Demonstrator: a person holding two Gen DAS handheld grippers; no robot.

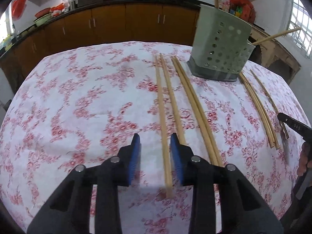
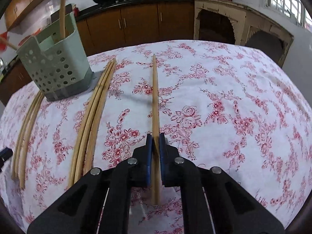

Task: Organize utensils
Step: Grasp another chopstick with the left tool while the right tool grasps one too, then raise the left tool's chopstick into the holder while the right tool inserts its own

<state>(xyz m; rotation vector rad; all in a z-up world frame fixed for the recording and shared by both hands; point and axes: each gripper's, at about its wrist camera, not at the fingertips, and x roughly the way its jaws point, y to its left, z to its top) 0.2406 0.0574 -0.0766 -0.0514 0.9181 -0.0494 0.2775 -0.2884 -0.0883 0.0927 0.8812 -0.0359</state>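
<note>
Several wooden chopsticks lie on a floral tablecloth [image 1: 87, 101] near a pale green perforated utensil holder [image 1: 220, 44], which also shows in the right wrist view [image 2: 56, 64] with chopsticks standing in it. My left gripper [image 1: 155, 138] is open, its blue pads either side of one chopstick [image 1: 161, 105] without touching it. My right gripper [image 2: 155, 138] is shut on a single chopstick [image 2: 155, 89] that points away along the table. Its black tip shows at the left wrist view's right edge [image 1: 286, 121].
Another chopstick [image 1: 171, 97] and a pair [image 1: 193, 101] lie right of my left gripper. A group of three [image 2: 93, 113] lies left of my right gripper, more [image 2: 27, 124] beyond. Kitchen cabinets [image 1: 109, 23] stand behind the table's far edge.
</note>
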